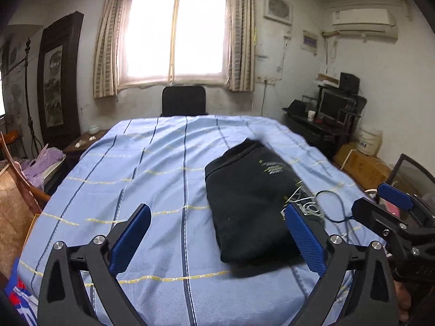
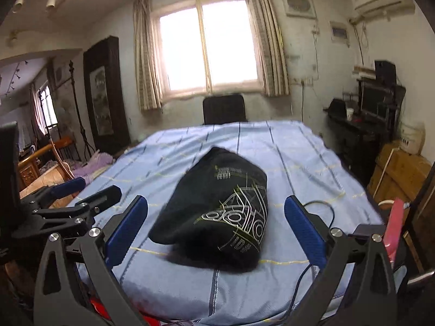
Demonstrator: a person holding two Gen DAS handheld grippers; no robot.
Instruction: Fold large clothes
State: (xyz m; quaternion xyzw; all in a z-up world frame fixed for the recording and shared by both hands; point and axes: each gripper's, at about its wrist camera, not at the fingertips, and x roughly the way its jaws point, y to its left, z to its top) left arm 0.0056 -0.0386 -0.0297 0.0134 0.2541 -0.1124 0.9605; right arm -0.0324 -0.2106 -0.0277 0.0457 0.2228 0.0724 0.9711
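Hovering wide-open left tongs point(image 1: 217, 239), right tongs point(image 2: 216, 233), folded garment point(image 2: 217, 212)

- Lived-in home room, plainly domestic.
- Curtained window point(image 1: 175, 36), wall air conditioner point(image 1: 363, 23), framed scroll painting point(image 1: 55, 81).
- Striped blue sheet point(image 1: 152, 184) over the tabletop; cluttered computer desk point(image 1: 326, 116) in the corner.
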